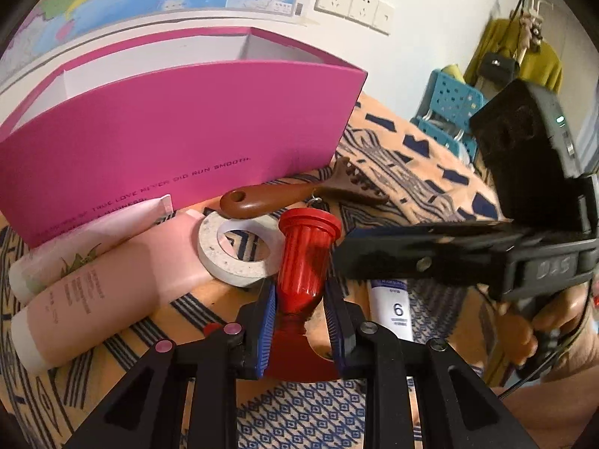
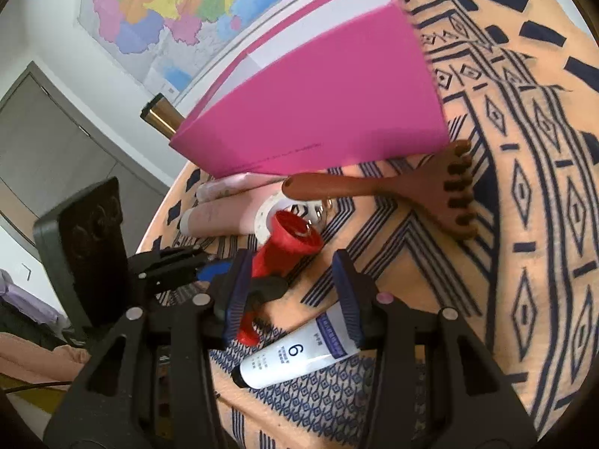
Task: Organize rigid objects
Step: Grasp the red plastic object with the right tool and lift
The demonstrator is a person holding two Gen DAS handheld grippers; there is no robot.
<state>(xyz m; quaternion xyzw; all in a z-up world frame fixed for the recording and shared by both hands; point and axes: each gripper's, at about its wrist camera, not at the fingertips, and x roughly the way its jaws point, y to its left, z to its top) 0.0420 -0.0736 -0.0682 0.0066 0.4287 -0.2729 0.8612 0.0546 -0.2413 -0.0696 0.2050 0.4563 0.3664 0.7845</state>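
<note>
My left gripper (image 1: 299, 295) is shut on a red plastic bottle-shaped object (image 1: 303, 258), gripped at its narrow waist; it also shows in the right wrist view (image 2: 288, 243). My right gripper (image 2: 290, 292) is open and empty, just above a white tube marked "6" (image 2: 295, 351), which also shows in the left wrist view (image 1: 393, 307). A brown wooden comb (image 1: 295, 194) (image 2: 393, 187) lies in front of the open pink box (image 1: 179, 142) (image 2: 318, 112). A white tape ring (image 1: 239, 247) and a pink bottle (image 1: 97, 284) lie to the left.
A second pale pink tube (image 1: 93, 239) lies against the box. The table has a patterned orange and navy cloth (image 2: 524, 224). A map hangs on the wall (image 2: 168, 3). Blue chairs (image 1: 449, 112) stand beyond the table edge.
</note>
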